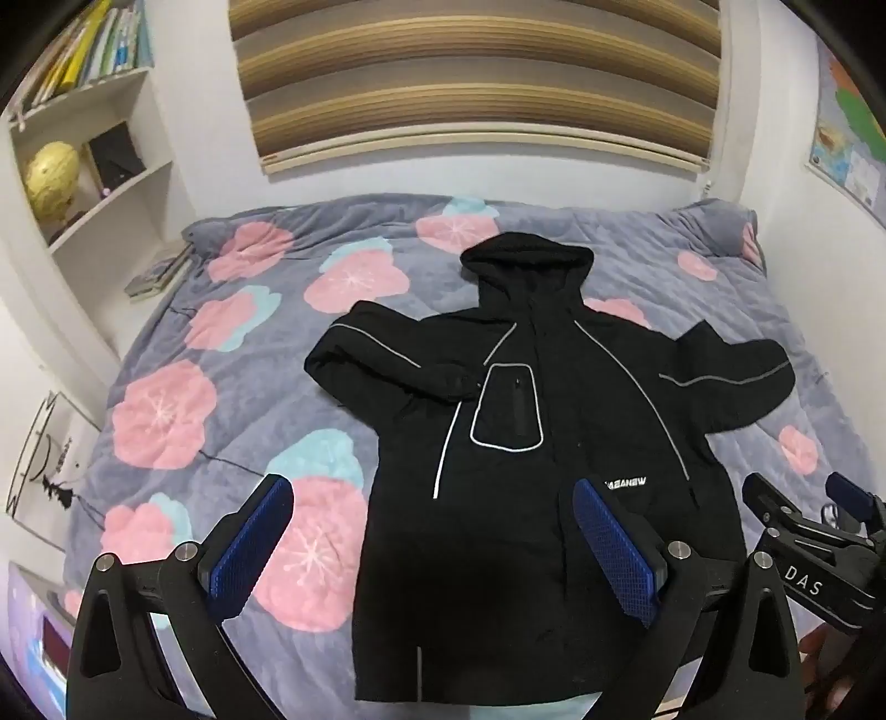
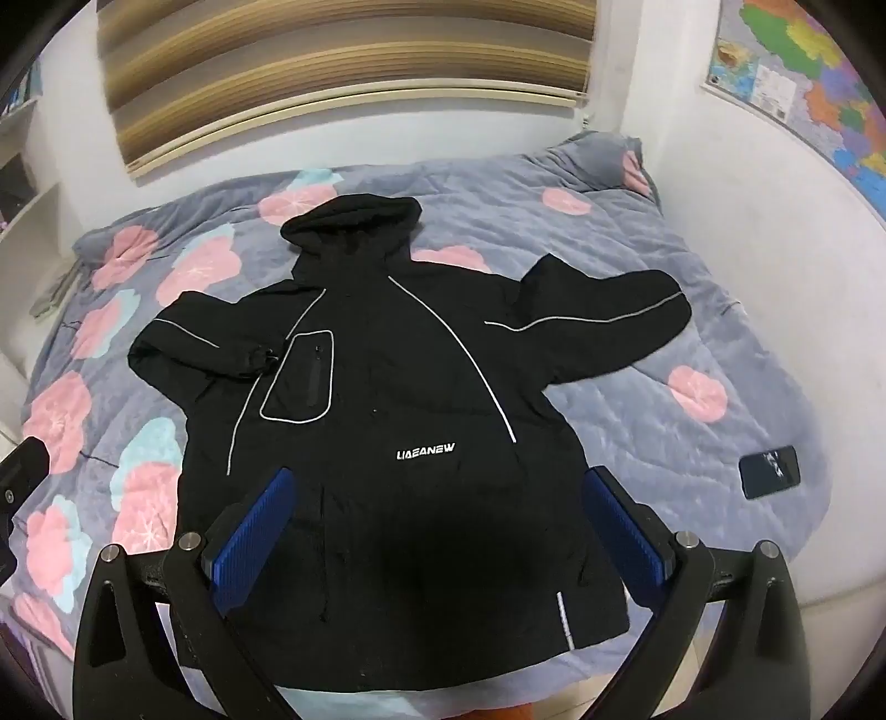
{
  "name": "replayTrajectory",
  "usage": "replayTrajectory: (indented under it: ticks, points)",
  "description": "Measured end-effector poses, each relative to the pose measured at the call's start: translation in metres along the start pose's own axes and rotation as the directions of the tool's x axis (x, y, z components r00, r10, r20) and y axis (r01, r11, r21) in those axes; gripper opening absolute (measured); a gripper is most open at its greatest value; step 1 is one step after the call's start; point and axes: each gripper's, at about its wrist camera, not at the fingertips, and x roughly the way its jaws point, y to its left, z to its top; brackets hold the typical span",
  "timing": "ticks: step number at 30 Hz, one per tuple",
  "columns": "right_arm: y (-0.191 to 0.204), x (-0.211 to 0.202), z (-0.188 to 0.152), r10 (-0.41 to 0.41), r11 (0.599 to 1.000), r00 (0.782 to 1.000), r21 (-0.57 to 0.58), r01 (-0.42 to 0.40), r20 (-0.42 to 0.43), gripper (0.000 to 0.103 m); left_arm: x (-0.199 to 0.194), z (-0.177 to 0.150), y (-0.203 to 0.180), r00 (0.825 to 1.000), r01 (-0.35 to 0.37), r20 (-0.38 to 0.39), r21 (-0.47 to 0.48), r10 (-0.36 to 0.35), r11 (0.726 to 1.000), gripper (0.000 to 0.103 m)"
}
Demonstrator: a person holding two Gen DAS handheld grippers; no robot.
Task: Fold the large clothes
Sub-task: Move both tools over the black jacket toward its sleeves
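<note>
A black hooded jacket (image 1: 554,399) is shown laid flat, front side up, on a bed covered by a grey quilt (image 1: 266,399) printed with pink and pale blue flowers. The hood (image 2: 354,227) is directed toward the far wall, and the hem lies at the near edge of the bed. The left sleeve (image 1: 382,360) is seen folded inward so that its cuff rests on the chest beside a pocket outlined in white piping (image 2: 302,376); the right sleeve (image 2: 603,321) is spread outward to the right. A white printed logo (image 2: 425,453) is visible on the lower chest. The left gripper (image 1: 432,548) is held above the near left part of the jacket, its blue-padded jaws spread wide with nothing between them. The right gripper (image 2: 437,540) is held over the near middle of the jacket, likewise released and grasping nothing. A dark phone (image 2: 769,471) lies on the quilt at the right, apart from the jacket. A striped blind (image 1: 476,83) hangs on the far wall, white shelves with books (image 1: 88,50) and a yellow globe (image 1: 52,177) stand at the left, and a coloured map (image 2: 814,72) is fixed to the right wall.
</note>
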Motion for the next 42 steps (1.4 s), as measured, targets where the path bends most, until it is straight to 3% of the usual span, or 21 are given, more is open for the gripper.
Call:
replayTrajectory:
  ticks: [12, 22, 34, 42]
  points:
    - [-0.067, 0.009, 0.009, 0.057, 0.998, 0.998, -0.024, -0.057, -0.013, 0.103, -0.020, -0.012, -0.078, 1.000, -0.027, -0.014, -0.002, 0.027, 1.000, 0.101]
    - [-0.113, 0.029, 0.015, 0.106, 0.993, 0.992, -0.041, -0.109, -0.060, 0.103, -0.016, -0.021, -0.135, 0.997, -0.032, -0.071, -0.007, 0.031, 0.999, 0.101]
    - [-0.131, 0.042, 0.021, 0.163, 0.977, 0.983, -0.124, -0.172, -0.082, 0.103, -0.017, -0.029, -0.176, 0.992, -0.081, -0.096, -0.036, 0.077, 0.996, 0.101]
    - [-0.133, 0.046, 0.025, 0.213, 0.965, 0.972, -0.131, -0.225, -0.099, 0.103, -0.021, -0.031, -0.184, 0.988, -0.117, -0.107, -0.046, 0.112, 0.992, 0.101]
